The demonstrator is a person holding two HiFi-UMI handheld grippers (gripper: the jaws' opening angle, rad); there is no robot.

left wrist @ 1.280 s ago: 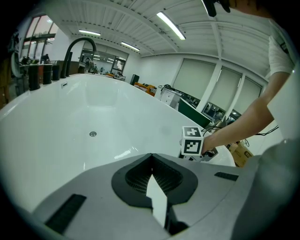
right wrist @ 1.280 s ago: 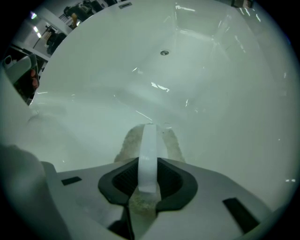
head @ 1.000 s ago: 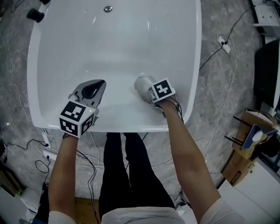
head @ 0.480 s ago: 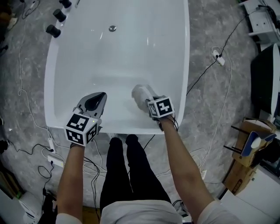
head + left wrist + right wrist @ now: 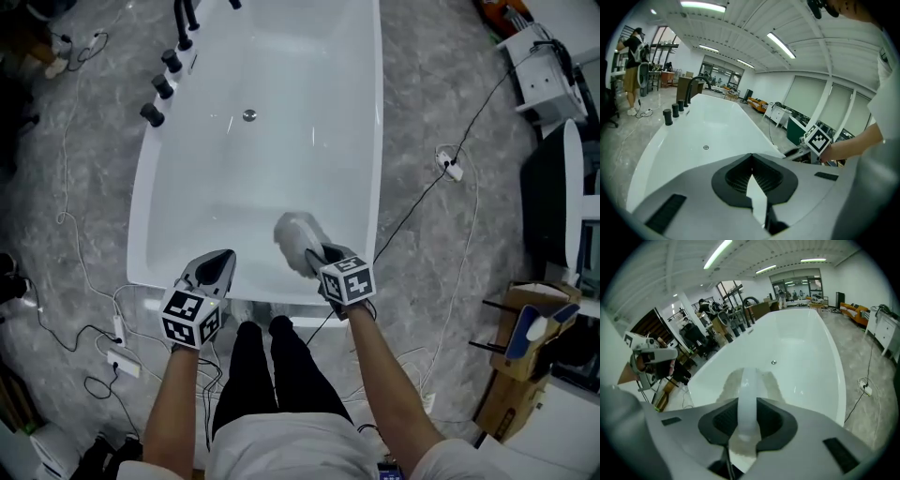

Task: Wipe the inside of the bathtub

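The white bathtub (image 5: pixel 169 187) runs away from me, its drain (image 5: pixel 249 115) on the far floor. My right gripper (image 5: pixel 314 255) is shut on the white strap of a grey wiping pad (image 5: pixel 292 232), which rests against the tub's inside near the front wall. In the right gripper view the strap (image 5: pixel 750 380) runs between the jaws of the right gripper (image 5: pixel 749 401), with the pad (image 5: pixel 727 384) spread below and the bathtub (image 5: pixel 806 348) beyond. My left gripper (image 5: pixel 214 270) hovers over the front rim, shut and empty. The left gripper view shows the left gripper (image 5: pixel 752 157) with its tips together over the bathtub (image 5: pixel 712 124).
Black tap knobs (image 5: pixel 152 114) line the tub's left rim. Cables and a power strip (image 5: pixel 450 167) lie on the grey marble floor. A cardboard box (image 5: pixel 525 342) stands at the right. My legs (image 5: pixel 272 375) are at the tub's front end. A person (image 5: pixel 633 51) stands far off.
Both grippers have drawn back toward the tub's front end, the pad coming with the right one. The head view has pulled back, so more of the tub and floor shows.
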